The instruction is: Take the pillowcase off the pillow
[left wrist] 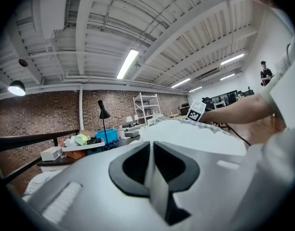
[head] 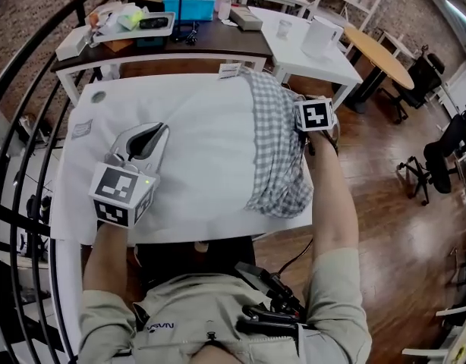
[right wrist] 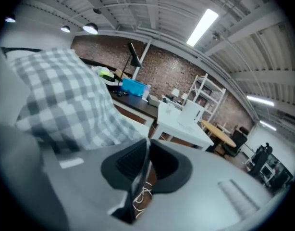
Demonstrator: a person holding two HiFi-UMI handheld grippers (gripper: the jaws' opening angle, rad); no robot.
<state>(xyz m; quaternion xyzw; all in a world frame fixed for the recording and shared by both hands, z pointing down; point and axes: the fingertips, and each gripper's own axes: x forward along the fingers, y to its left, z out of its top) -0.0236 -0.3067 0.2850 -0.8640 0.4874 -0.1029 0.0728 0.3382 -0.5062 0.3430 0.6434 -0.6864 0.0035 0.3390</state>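
Head view first: where did the pillowcase (head: 278, 154) lie?

It was the grey-and-white checked one, bunched over the right end of the white pillow (head: 206, 139). The pillow lay across the white desk (head: 83, 165), bare along most of its length. The near part of the cloth drooped past the desk's right front corner.

And your left gripper (head: 155, 133)?

I had it over the pillow's left part, well apart from the checked cloth. Left gripper view showed its jaws pressed together, with nothing that I could make out between the pads.

What about the other one?

My right gripper (right wrist: 143, 163) was at the far right side of the pillowcase, its marker cube just beside the cloth. Right gripper view showed those jaws pressed together too, pinching nothing. Through the slit I saw only wooden floor and a white cable. The checked cloth filled the left of that view, beside the gripper and not in it.

Anything behind the desk?

A dark desk (head: 218, 40) with a blue bin (head: 189, 2) on it.
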